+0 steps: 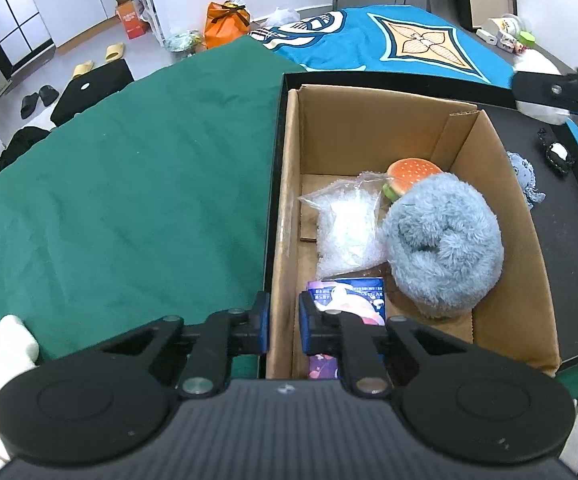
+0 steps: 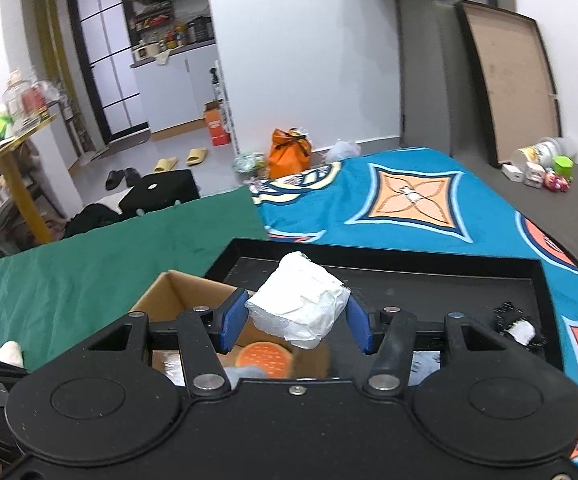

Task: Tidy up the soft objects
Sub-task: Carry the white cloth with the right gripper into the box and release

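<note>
A cardboard box (image 1: 501, 280) stands in a black tray (image 1: 569, 248) on the bed. Inside it lie a fluffy blue-grey plush (image 1: 445, 248), a burger toy (image 1: 411, 178), a clear bag of white filling (image 1: 349, 228) and a purple packet (image 1: 353, 300). My left gripper (image 1: 283, 324) is shut on the box's left wall, one pad outside and one inside. My right gripper (image 2: 297, 320) is shut on a white soft packet (image 2: 301, 304), held above the box (image 2: 177, 292) and the tray (image 2: 409, 264). The burger toy (image 2: 265, 360) shows below it.
A small blue-grey octopus plush (image 1: 525, 180) and a black-and-white item (image 1: 557, 156) lie on the tray right of the box. A green cloth (image 1: 129, 200) covers the bed to the left, a blue patterned cover (image 2: 409, 200) lies beyond. Floor clutter sits farther back.
</note>
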{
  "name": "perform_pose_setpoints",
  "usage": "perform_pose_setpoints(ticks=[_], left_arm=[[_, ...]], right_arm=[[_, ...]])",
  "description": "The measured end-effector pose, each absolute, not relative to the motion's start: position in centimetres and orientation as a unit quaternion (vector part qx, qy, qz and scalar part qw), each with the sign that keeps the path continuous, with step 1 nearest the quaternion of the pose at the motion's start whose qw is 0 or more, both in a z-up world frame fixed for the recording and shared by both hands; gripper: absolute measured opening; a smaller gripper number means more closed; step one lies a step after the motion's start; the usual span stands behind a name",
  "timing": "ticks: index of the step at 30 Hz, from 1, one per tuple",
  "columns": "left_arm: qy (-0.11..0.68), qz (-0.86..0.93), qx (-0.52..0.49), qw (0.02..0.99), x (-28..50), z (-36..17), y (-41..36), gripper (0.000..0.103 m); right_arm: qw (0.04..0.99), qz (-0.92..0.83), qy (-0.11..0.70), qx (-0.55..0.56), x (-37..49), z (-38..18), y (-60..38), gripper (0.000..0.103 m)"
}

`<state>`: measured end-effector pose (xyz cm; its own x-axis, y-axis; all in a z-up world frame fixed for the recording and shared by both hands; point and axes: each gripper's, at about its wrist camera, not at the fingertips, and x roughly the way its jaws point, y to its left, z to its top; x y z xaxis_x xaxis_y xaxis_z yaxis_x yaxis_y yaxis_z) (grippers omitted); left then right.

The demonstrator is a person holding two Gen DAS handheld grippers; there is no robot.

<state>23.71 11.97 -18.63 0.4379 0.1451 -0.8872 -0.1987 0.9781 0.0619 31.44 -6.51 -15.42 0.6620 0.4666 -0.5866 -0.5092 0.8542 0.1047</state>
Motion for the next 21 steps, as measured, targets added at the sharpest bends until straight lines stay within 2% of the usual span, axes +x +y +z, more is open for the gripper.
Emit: perform_pose_setpoints(ticks=[4,5,6,7,10,21], left_arm=[[0.521,0.097,-0.029,0.848,23.7,-18.8,12.3,0.010],[0.522,0.096,-0.030,0.847,23.7,-18.8,12.3,0.010],[0.522,0.095,-0.031,0.847,23.7,-18.9,12.4,0.010],[0.523,0.094,-0.031,0.847,23.7,-18.9,12.5,0.010],[0.526,0.093,-0.034,0.845,23.9,-18.9,12.6,0.010],[0.534,0.109,-0.014,0.838,24.6,-18.2,11.9,0.014]], right_arm=[[0.904,0.288,0.314,-0.027,31.2,-15.4,-5.0,0.057],[0.903,0.297,0.310,-0.026,31.0,-15.3,-4.6,0.063],[0.900,0.310,0.307,-0.027,30.9,-15.3,-4.1,0.081],[0.899,0.315,0.301,-0.034,30.5,-15.2,-3.7,0.090],[0.905,0.315,0.279,-0.062,29.6,-14.9,-3.1,0.091],[0.903,0.277,0.327,-0.041,30.9,-15.6,-5.1,0.091]])
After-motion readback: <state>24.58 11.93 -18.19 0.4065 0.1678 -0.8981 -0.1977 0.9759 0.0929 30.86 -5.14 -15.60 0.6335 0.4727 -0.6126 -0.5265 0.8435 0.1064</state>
